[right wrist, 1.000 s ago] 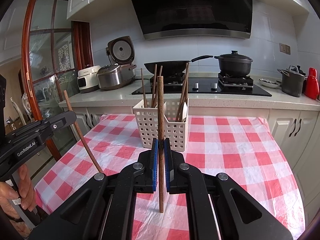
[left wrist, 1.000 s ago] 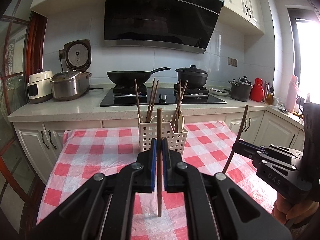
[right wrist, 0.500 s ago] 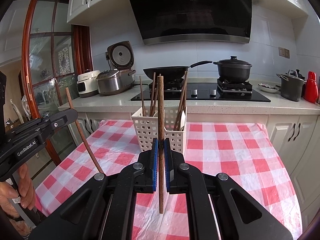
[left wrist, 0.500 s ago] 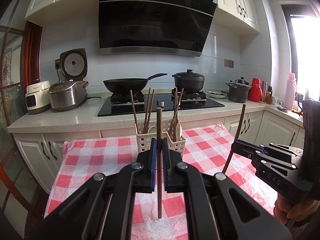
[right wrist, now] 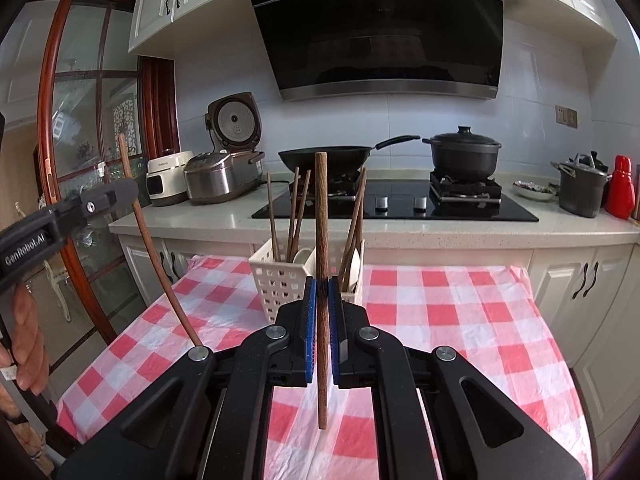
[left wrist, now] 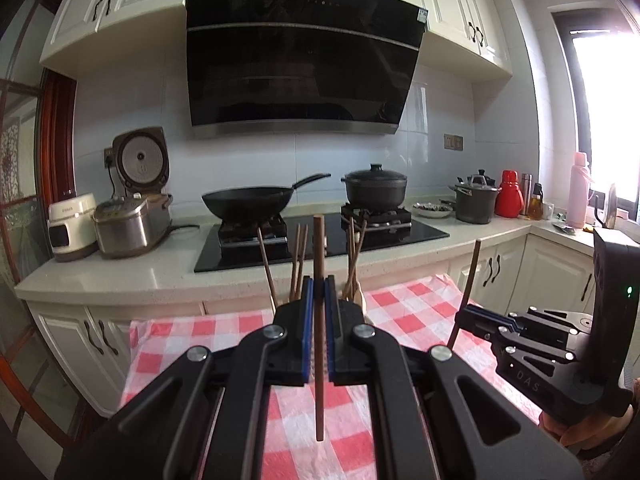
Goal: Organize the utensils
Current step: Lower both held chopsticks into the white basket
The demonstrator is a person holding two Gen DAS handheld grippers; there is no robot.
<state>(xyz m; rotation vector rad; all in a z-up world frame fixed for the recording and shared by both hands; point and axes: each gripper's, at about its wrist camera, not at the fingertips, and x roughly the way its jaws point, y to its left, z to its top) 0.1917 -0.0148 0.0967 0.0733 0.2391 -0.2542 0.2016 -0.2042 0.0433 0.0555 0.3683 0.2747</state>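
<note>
Gingham cloth in red and white covers the surface [right wrist: 460, 316], which stands before a pale kitchen counter [right wrist: 400, 232]. On that counter, at 12 o'clock in the right wrist view, sits a black hob [right wrist: 396, 204] with a wok [right wrist: 332, 158] and a lidded black pot [right wrist: 464, 152] under a dark range hood [right wrist: 384, 28]. At 10 o'clock are a rice cooker [right wrist: 224, 172] with its lid raised and a small white appliance [right wrist: 166, 178]; at 3 o'clock, a grey pot [right wrist: 582, 190] and a red flask [right wrist: 620, 188]. White cabinets [right wrist: 580, 280] run below the counter.

A white perforated utensil basket [right wrist: 276, 280] stands on the cloth at 12 o'clock, just beyond the right tool. Its near compartments hold several brown chopsticks [right wrist: 294, 212] leaning at angles and pale spoons [right wrist: 302, 256]; the left wrist view shows only the stick tops above the left tool.

The left tool [left wrist: 316, 320] is closed narrowly on one upright brown chopstick [left wrist: 319, 280], gripped near mid-length with both ends free. The right tool [right wrist: 322, 320] likewise pinches its own upright chopstick [right wrist: 321, 220], the lower end hanging above the cloth. Each tool shows in the other's view, at 3 o'clock and at 9 o'clock, its stick tilted.
</note>
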